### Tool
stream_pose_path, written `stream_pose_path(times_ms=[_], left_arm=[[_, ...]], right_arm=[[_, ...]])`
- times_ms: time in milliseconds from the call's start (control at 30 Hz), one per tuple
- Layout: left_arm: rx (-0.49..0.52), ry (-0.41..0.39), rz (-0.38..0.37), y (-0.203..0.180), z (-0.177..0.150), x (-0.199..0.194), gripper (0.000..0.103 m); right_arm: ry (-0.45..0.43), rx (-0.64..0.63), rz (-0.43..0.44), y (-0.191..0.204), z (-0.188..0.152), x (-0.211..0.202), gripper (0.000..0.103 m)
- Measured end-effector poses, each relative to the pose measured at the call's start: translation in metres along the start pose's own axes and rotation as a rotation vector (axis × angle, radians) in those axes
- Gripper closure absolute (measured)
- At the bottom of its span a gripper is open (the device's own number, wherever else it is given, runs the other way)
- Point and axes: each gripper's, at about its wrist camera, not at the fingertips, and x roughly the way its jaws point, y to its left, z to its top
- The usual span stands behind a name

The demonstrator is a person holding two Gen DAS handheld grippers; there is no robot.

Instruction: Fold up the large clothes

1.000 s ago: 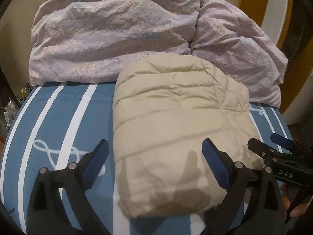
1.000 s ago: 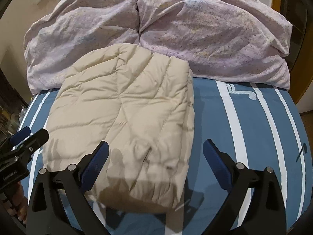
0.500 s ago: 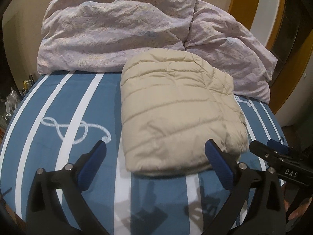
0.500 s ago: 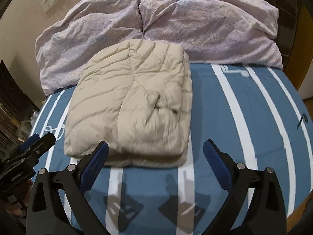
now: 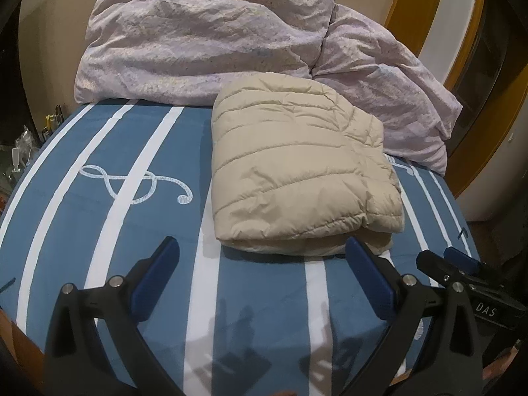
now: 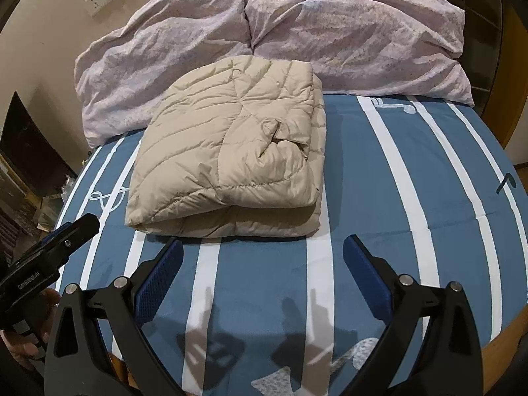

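Striped bedsheet [image 6: 379, 198], beige puffer jacket [image 6: 231, 165] folded, prob. halved, both tools spread, empty-jawed.

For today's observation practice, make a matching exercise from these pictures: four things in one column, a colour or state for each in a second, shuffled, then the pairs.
Things:
1. puffer jacket
2. duvet
3. bedsheet
4. left gripper

States:
A. blue with white stripes
B. open, holding nothing
C. beige, folded into a bundle
D. pale lilac, crumpled at the head of the bed

Pairs: 1-C, 2-D, 3-A, 4-B

"DAS" on the right gripper [image 5: 462, 264]; "GenRobot.AI" on the left gripper [image 6: 66, 241].
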Motion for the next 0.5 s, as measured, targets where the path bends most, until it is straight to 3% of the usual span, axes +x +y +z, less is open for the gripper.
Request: stream_pose_path(times_ms=[500], left_arm=[[-0.035, 0.001, -0.029, 0.002, -0.016, -0.022, 0.002]], right_arm=[[0.007, 0.012, 0.050, -0.005, -0.014, -0.017, 0.004]])
